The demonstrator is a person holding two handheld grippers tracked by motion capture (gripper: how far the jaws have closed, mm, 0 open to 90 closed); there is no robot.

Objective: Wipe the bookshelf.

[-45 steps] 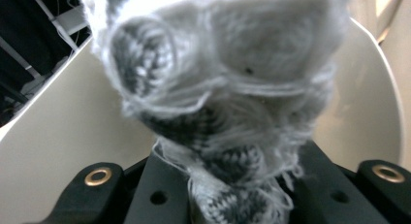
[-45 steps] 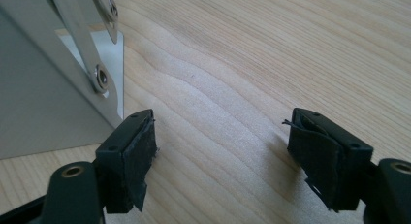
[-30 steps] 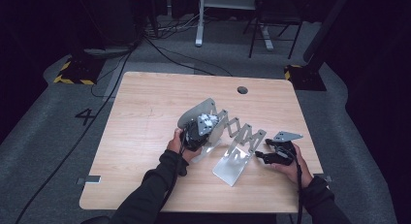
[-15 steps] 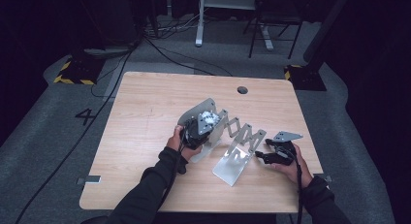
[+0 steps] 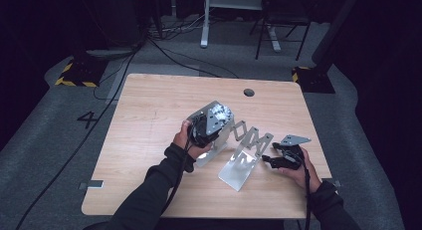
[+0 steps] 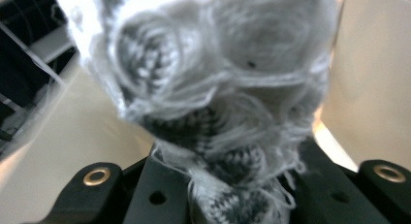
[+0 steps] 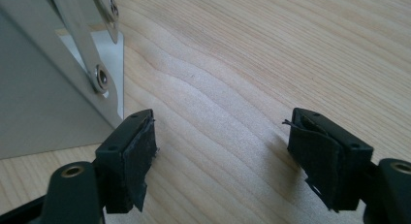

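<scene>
Clearly the left gripper has its jaws pinched tight on a grey-and-white knitted bundle, a fuzzy wad of yarn that bulges out well above the black jaws, loose strands trailing from its lower edge. Seen from the high view, that bundle sits at the top of the left gripper, lifted clear of the table and just above the near end of the metal scissor rack.

By the look of it, the knit is light, soft and squashy: it should give under the pads rather than slip, and nothing in it is fragile. A grip low on the bunched waist, as now, seems the safest hold; the loose threads could snag on the rack's rivets or plate edges.

The right gripper stands wide open with nothing between its jaws, only bare wood below; its pads are worn dark rubber, frayed at the edges. It rests just to the right of the rack, one jaw almost against the rack's end plate.

The rack itself is stiff brushed sheet metal, flat riveted strips crossing in a zigzag between two angled plates. It stands on a pale, grained wooden table.
</scene>
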